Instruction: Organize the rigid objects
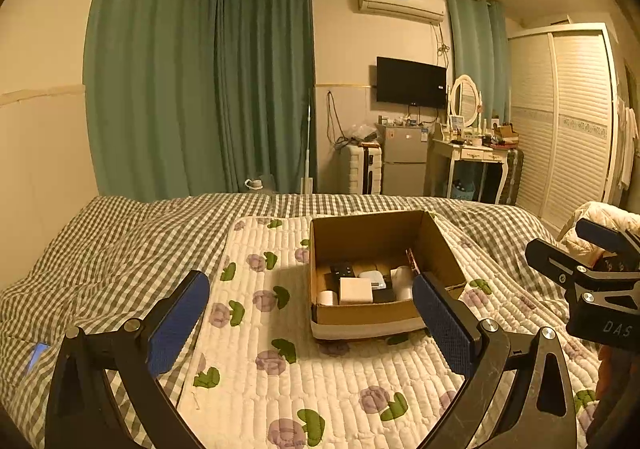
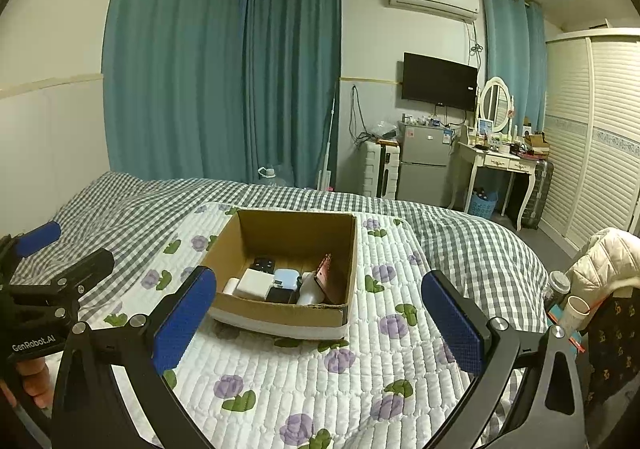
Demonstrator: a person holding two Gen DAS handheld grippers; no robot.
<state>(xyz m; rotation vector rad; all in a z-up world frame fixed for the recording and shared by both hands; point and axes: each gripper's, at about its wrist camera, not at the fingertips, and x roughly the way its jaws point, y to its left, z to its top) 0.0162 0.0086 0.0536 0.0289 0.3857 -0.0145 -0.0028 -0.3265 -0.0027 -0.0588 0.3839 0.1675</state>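
Note:
An open cardboard box (image 1: 438,245) (image 2: 340,315) stands on a white quilted mat with purple flowers (image 1: 304,381) (image 2: 360,369) on the bed. Inside lie several small rigid items: a white square box (image 1: 355,290) (image 2: 256,283), a black remote (image 1: 342,270) (image 2: 264,264), a pale blue case (image 2: 286,278), white cylinders (image 1: 402,281) and a pink flat item (image 2: 326,276) leaning on the right wall. My left gripper (image 1: 312,313) is open and empty, held in front of the box. My right gripper (image 2: 320,315) is open and empty, also in front of the box.
The checked bedspread (image 1: 120,241) (image 2: 472,241) covers the bed. Beyond it stand green curtains (image 1: 200,89), a small fridge (image 2: 424,165), a dressing table (image 2: 504,165) and a wardrobe (image 1: 568,121). A chair with a white jacket (image 2: 604,261) stands at the right, with a bottle and cup beside it.

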